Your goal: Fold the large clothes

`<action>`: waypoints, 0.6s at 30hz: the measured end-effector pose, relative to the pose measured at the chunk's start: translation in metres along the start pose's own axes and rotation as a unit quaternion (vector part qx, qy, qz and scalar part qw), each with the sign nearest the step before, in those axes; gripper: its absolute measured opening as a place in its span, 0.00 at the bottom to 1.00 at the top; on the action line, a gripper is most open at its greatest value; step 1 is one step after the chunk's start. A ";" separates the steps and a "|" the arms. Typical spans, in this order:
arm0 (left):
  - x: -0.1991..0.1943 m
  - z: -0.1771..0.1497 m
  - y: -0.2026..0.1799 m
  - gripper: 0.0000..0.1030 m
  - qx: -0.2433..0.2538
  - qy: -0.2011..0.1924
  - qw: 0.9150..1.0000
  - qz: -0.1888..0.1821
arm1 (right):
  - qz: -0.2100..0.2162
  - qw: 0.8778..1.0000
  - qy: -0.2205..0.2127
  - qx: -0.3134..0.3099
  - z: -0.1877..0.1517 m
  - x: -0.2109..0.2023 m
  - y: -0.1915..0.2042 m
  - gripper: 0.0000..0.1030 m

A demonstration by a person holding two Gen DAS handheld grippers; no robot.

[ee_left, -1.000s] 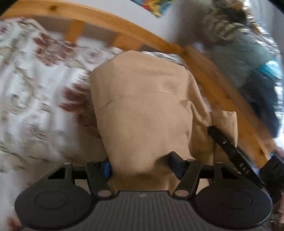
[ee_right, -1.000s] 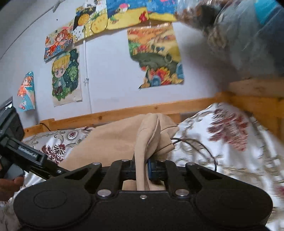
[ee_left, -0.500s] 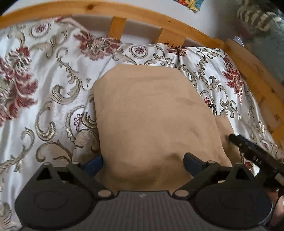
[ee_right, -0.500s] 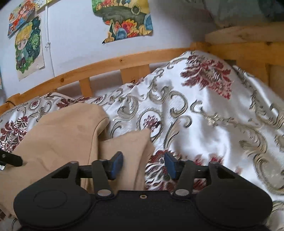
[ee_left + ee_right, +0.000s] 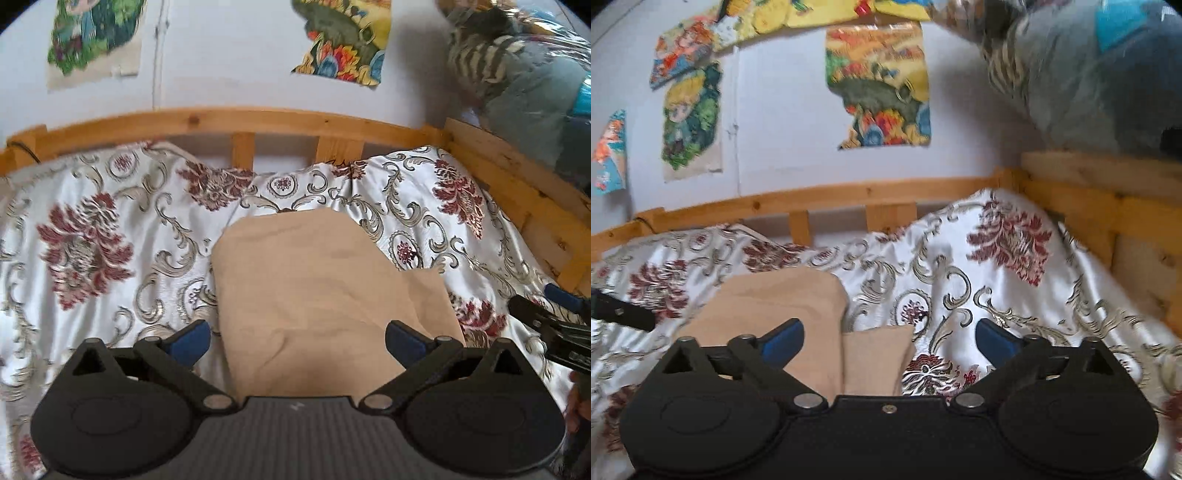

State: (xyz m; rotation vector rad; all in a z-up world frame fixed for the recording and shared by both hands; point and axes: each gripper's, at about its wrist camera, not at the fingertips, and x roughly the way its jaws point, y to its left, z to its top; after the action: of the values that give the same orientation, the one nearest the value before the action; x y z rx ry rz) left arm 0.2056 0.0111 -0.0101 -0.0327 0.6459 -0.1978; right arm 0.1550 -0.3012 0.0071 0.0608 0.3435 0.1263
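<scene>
A tan garment [image 5: 314, 295] lies folded into a compact block on the patterned bedspread [image 5: 92, 240]. A smaller flap [image 5: 428, 295] sticks out at its right side. My left gripper [image 5: 297, 339] hovers over the near edge of the garment, its jaws wide open and its pads off the cloth. In the right wrist view the garment [image 5: 775, 302] sits low at the left and its flap [image 5: 875, 362] lies between the jaws. My right gripper [image 5: 890, 338] is opening and holds nothing. The right gripper's fingers [image 5: 546, 325] also show at the right edge of the left wrist view.
A wooden bed rail [image 5: 258, 122] runs along the far side and joins a wooden end board [image 5: 1108, 206] at the right. Bundled clothes [image 5: 517, 66] are piled above that corner. Posters [image 5: 879, 85] hang on the white wall.
Both grippers let go of the tan garment and opened wide. The cloth dropped flat on the bed. Both hands drew back, and the left view tilted up to show the wall.
</scene>
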 end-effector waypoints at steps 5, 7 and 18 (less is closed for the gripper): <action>-0.041 -0.027 -0.002 0.99 0.005 -0.027 1.000 0.004 | -0.025 0.999 -0.021 -0.026 0.002 -0.056 0.012 0.99; -0.054 -0.041 -0.001 0.99 0.018 -0.037 0.999 0.006 | -0.029 0.999 -0.023 -0.003 0.001 -0.073 0.015 0.99; -0.079 -0.101 -0.010 0.99 0.066 -0.044 0.997 0.002 | -0.070 0.996 0.057 0.024 -0.044 -0.121 0.054 0.99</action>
State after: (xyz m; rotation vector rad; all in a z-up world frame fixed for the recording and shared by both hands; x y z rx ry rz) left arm 0.0810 0.0199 -0.0429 0.0865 0.5450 -0.2327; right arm 0.0210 -0.2623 0.0104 0.0776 0.4642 -0.0186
